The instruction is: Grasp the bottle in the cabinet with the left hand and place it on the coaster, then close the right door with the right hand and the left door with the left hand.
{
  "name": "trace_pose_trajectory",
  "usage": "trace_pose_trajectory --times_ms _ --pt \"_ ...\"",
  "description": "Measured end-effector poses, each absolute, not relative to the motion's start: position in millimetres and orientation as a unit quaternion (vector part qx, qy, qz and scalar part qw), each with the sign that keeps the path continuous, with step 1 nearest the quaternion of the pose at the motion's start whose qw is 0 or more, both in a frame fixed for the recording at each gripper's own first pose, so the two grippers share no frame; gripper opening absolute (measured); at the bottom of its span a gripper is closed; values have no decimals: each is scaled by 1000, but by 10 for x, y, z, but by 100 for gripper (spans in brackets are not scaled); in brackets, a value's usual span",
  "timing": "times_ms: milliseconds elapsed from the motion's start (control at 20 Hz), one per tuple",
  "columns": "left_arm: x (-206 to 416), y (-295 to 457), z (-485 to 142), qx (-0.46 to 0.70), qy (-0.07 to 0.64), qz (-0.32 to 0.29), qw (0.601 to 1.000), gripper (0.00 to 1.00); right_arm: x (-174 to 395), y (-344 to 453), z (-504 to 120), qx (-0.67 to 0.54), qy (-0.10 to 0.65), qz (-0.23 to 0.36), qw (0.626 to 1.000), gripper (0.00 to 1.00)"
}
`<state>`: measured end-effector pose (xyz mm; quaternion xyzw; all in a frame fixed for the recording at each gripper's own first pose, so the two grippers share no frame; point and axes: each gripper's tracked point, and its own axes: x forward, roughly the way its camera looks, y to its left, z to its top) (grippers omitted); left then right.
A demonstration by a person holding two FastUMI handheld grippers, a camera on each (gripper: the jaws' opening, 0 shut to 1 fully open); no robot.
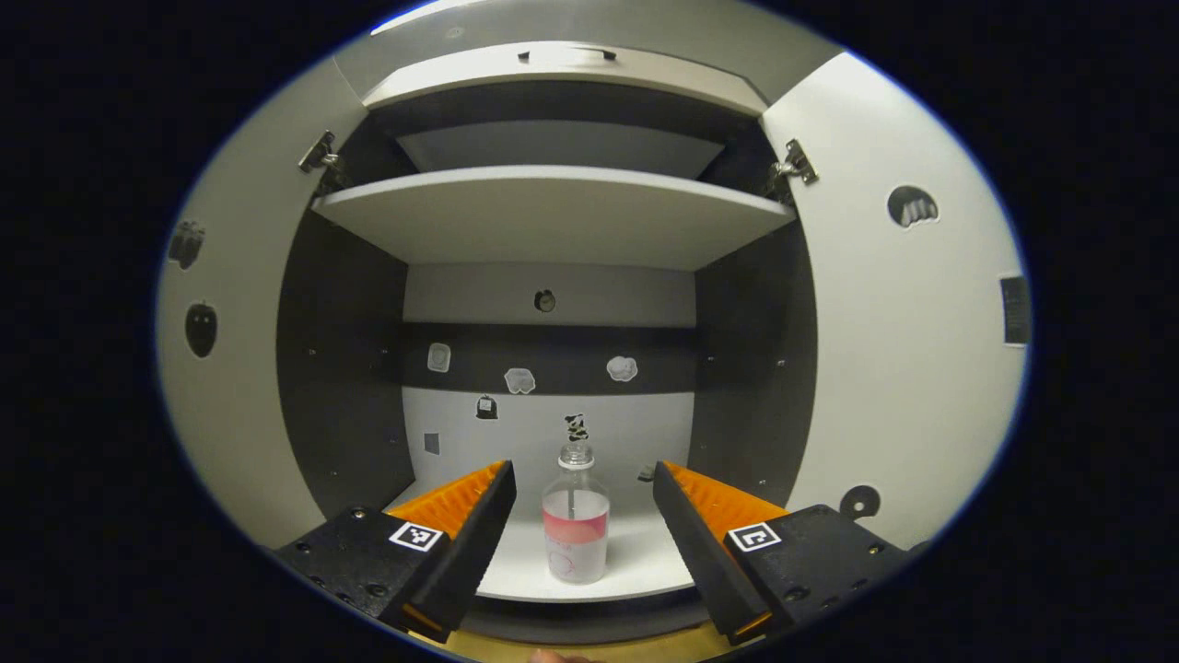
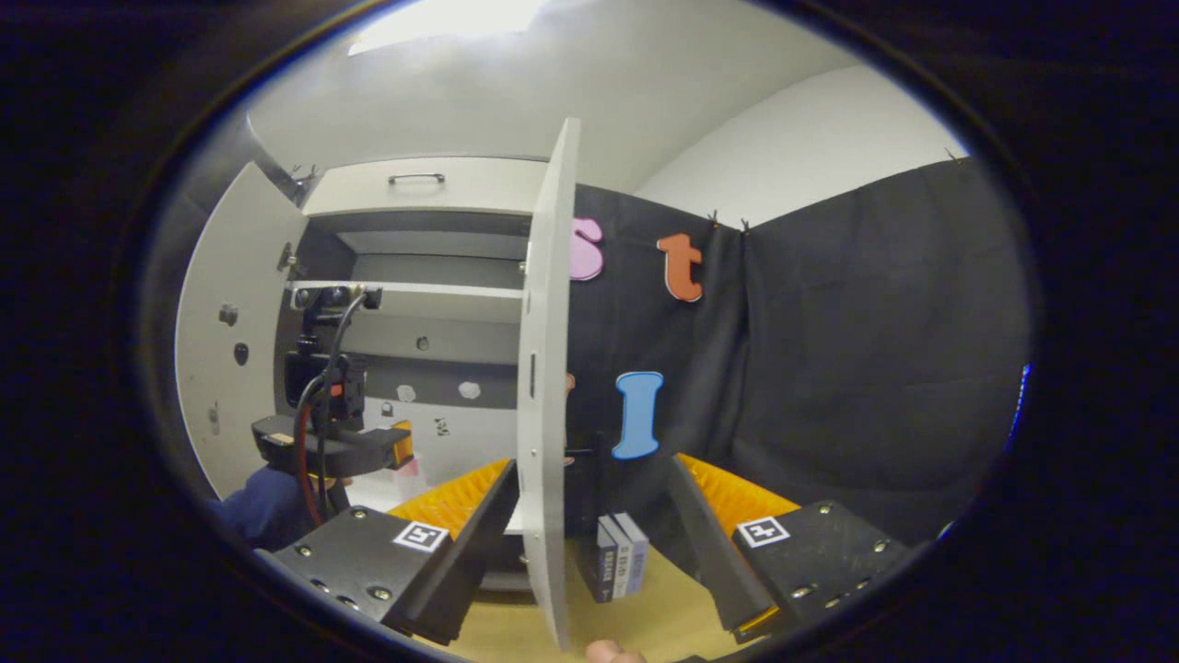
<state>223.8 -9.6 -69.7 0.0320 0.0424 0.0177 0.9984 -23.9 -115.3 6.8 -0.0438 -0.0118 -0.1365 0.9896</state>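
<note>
Left gripper view: left tool hanging open, facing bottle.
Bottle standing upright at 6 o'clock in cabinet; right tool sitting open astride right door edge.

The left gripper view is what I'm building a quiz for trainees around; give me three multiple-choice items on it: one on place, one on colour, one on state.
1. Where does the clear plastic bottle stand?
A. on the white upper shelf
B. on the white bottom shelf of the cabinet
C. on a coaster

2. What colour is the band around the bottle?
A. pink
B. green
C. blue

3. How is the left claw?
A. shut on the bottle
B. shut on nothing
C. open, one finger on each side of the bottle

Answers:
1. B, the bottle rests upright on the cabinet's bottom shelf, below the upper shelf.
2. A, a pink band wraps its middle.
3. C, both fingers stand apart from the bottle with gaps showing.
</note>
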Motion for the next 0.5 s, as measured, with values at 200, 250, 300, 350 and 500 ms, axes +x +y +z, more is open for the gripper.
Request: trace_pose_trajectory --times_ms 200,250,300,350,500 --pt "2642 20 -1049 36 77 39 996 96 -226 -1395 55 -54 -8 -169 984 98" --pt "2719 50 -1146 34 89 43 995 97 -211 -1436 53 -57 -7 -173 983 98" --pt "2778 66 -1227 33 100 46 993 97 -191 -1468 38 -59 -6 -177 983 98" --pt "2834 72 -1298 31 111 46 992 97 -167 -1486 28 -60 -4 -178 982 98" --pt "2947 98 -1522 29 142 48 988 97 -121 -1511 12 -64 -2 -179 982 98"
